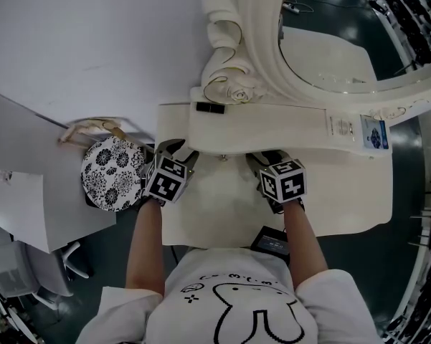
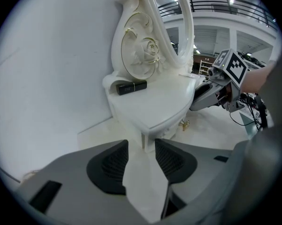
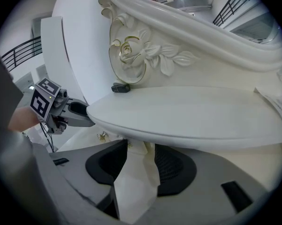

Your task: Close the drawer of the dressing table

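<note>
The white dressing table has a raised shelf top (image 1: 272,131) over a drawer whose small gold knob (image 1: 223,157) peeks out from under the shelf's front edge. The knob (image 2: 184,124) also shows in the left gripper view, and as a knob (image 3: 102,136) in the right gripper view. The drawer front sits back under the overhang. My left gripper (image 1: 173,147) stands left of the knob, open, its jaws (image 2: 141,144) astride the unit's white corner without pressing it. My right gripper (image 1: 262,158) is right of the knob, its jaws (image 3: 141,146) open over cream surface.
A black lipstick case (image 1: 210,108) lies on the shelf by the carved mirror frame (image 1: 229,63). A card (image 1: 373,132) lies at the shelf's right end. A black device (image 1: 272,242) sits at the table's near edge. A patterned round stool (image 1: 113,173) and grey desk (image 1: 29,192) stand left.
</note>
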The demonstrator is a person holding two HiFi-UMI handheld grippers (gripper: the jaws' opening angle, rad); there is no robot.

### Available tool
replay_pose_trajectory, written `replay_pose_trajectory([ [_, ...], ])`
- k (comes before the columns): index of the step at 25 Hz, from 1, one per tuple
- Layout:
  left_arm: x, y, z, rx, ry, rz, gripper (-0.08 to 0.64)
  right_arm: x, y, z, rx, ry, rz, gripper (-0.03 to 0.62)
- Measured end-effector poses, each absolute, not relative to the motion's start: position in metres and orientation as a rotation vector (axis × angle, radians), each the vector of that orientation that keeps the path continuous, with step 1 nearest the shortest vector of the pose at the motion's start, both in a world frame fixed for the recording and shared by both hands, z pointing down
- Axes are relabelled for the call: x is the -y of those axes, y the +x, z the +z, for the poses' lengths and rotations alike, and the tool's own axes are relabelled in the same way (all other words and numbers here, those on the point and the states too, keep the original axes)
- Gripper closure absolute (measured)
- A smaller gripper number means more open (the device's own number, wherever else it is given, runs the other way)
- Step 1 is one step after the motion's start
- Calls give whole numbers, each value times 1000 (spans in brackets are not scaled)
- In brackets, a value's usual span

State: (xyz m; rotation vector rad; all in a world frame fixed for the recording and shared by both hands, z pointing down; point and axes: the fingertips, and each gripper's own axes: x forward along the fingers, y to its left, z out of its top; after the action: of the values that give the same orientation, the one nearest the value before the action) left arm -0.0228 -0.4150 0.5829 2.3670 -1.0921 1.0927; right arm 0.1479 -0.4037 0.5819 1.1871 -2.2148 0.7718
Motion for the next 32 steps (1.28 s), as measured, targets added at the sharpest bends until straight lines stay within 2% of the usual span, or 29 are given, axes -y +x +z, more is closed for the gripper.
replay_pose_trajectory([
  [15, 424, -21, 584, 1097, 2380, 1056, 347, 414, 154, 582, 2200, 1341, 807, 426],
  [18, 424, -21, 584, 1094, 2387, 1051, 346, 415, 160, 583, 2175, 1384, 809, 367],
  [32, 423, -28, 578, 1076, 2423, 1002, 345, 402, 164, 577, 2121, 1545, 810, 362],
])
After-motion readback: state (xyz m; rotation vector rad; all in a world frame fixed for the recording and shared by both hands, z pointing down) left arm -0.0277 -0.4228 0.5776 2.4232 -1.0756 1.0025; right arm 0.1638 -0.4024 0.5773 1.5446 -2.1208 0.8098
